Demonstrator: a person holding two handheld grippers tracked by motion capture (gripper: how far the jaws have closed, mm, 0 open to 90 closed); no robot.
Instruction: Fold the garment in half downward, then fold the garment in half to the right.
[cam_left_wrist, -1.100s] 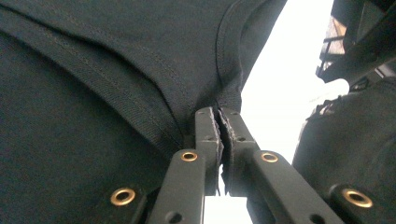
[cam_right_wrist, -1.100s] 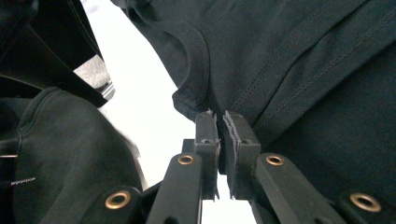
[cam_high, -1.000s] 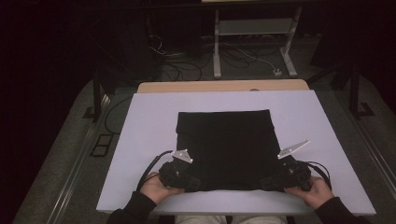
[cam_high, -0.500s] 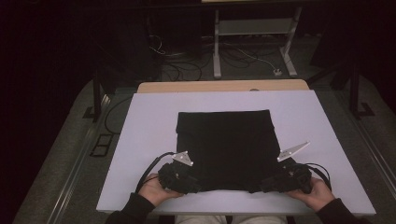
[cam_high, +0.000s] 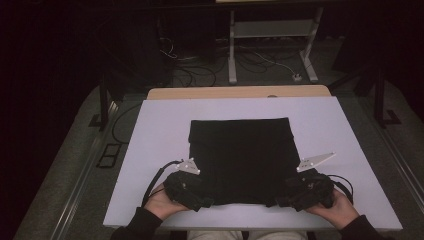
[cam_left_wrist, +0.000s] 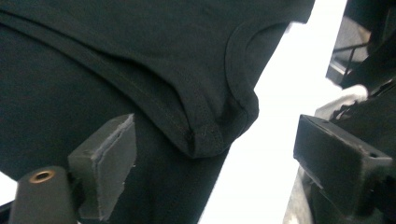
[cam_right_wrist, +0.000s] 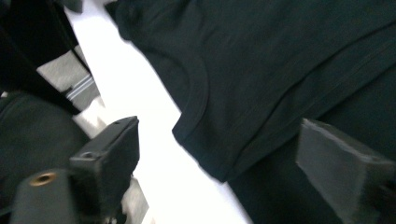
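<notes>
Across the white surface lies a folded black garment, its near edge toward the person. Left gripper and right gripper flank its near corners, fingers released, each corner lying between them.

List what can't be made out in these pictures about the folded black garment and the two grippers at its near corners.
1. High view: the left gripper and right gripper tips merge with the folded black cotton garment; contact unreadable.
2. Left gripper view: garment cut off by the frame edges; its type is unclear.
3. Right gripper view: blurred, so stitching on the garment is unreadable.
</notes>
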